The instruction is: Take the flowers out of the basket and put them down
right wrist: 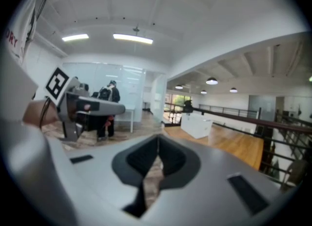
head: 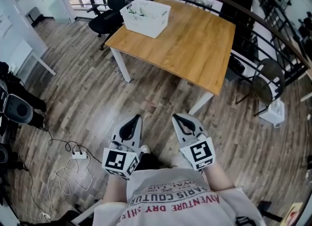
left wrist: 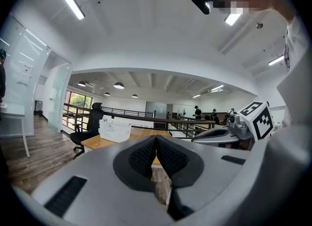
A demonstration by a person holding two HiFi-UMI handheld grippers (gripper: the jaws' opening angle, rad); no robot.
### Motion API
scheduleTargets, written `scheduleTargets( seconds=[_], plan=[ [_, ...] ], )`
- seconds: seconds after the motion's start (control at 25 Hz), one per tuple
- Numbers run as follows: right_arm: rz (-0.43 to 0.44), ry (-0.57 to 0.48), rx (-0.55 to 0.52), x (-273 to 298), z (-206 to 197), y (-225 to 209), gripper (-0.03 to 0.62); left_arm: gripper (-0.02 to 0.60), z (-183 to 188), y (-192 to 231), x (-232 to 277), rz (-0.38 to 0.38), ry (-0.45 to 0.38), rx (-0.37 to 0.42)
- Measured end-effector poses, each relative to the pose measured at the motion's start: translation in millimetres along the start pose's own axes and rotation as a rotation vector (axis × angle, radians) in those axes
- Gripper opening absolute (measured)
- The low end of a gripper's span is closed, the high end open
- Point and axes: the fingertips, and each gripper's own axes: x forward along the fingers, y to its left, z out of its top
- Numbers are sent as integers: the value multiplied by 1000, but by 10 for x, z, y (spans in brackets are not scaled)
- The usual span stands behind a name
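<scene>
Wooden table (head: 195, 49) at 12 o'clock, well apart from the person. White basket (head: 145, 17) sits on its 11 o'clock corner. Flowers presumably inside, too small to make out. Left gripper (head: 133, 119) at 7 o'clock, right gripper (head: 177, 118) at 5, both with jaws pressed together, nothing between. Judged an approach step: close in on the basket's side, part the jaws before reaching over the rim, take stems rather than blooms.

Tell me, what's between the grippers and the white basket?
Head view: only wooden floor and bare tabletop lie between the left gripper, the right gripper and the basket.
</scene>
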Motion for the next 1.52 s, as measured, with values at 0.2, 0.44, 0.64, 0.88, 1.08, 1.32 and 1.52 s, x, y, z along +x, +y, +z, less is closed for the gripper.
scheduleTargets(
  seconds=[0.2,0.44,0.64,0.88,1.08,1.32,1.52],
  plan=[
    [-18,1,17,690,286,58,28,26,186,715,153,-17,-9,0],
    [-8,-5,9,1433,556,247,28,26,305,1401,188,-23,-1,17],
    [43,18,-20,1917,608,375,28,26,244,1914,262,23,12,-11],
    [78,23,-16,2553,647,200,29,26,228,2392,599,63,14,-21],
    [110,14,-24,3165,689,-198,28,26,248,2801,1119,98,22,-9],
    [150,-2,-34,4065,897,-954,28,26,434,3401,2035,148,24,7],
    [142,-24,-52,4670,1045,-1709,28,26,636,3753,2915,155,-5,16]
  ],
)
